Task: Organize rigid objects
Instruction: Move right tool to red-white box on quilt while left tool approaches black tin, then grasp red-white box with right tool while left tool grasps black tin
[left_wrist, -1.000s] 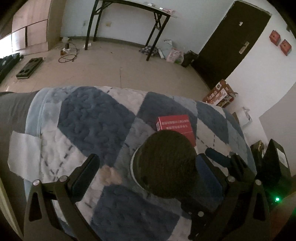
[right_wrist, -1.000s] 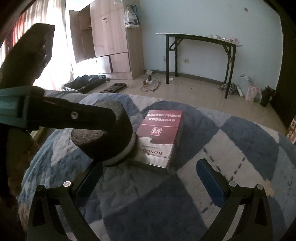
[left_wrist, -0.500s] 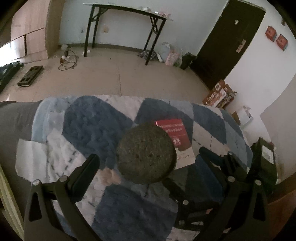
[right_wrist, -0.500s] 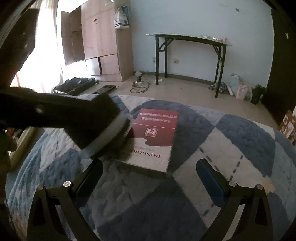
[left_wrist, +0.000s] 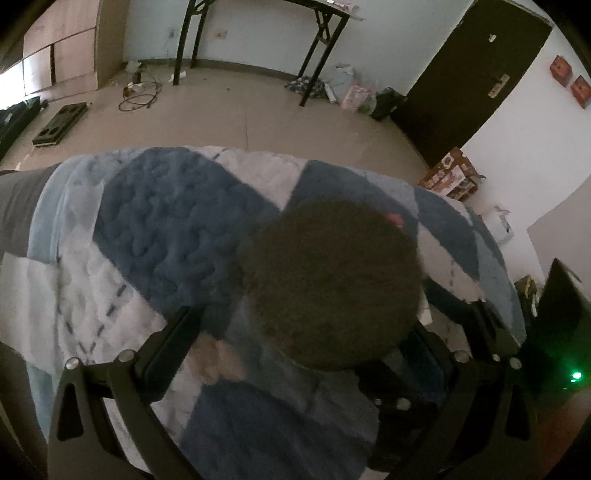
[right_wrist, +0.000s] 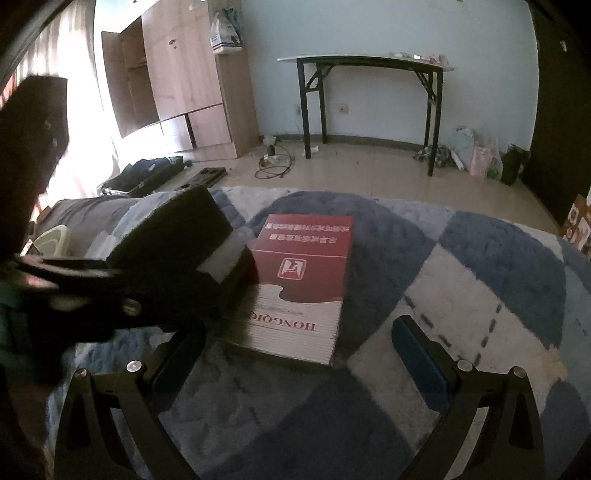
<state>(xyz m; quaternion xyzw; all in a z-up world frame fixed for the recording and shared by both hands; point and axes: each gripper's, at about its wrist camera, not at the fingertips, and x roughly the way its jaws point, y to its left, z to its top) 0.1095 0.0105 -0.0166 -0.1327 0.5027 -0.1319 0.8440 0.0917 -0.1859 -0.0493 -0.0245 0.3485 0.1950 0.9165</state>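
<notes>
Quilt (right_wrist: 480, 277): scrub pad (right_wrist: 173, 236) hovers tilted just beside the red box (right_wrist: 303, 273), likely to group them. Right claw (right_wrist: 297, 326) gapes empty near the box. Left claw (left_wrist: 303, 325) grip: can't tell.

Dim, fisheye-warped, left window glare

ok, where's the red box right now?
Right wrist view: the red box lies flat mid-blanket, just right of the round sponge. In the left view the sponge hides nearly all of it.
</notes>
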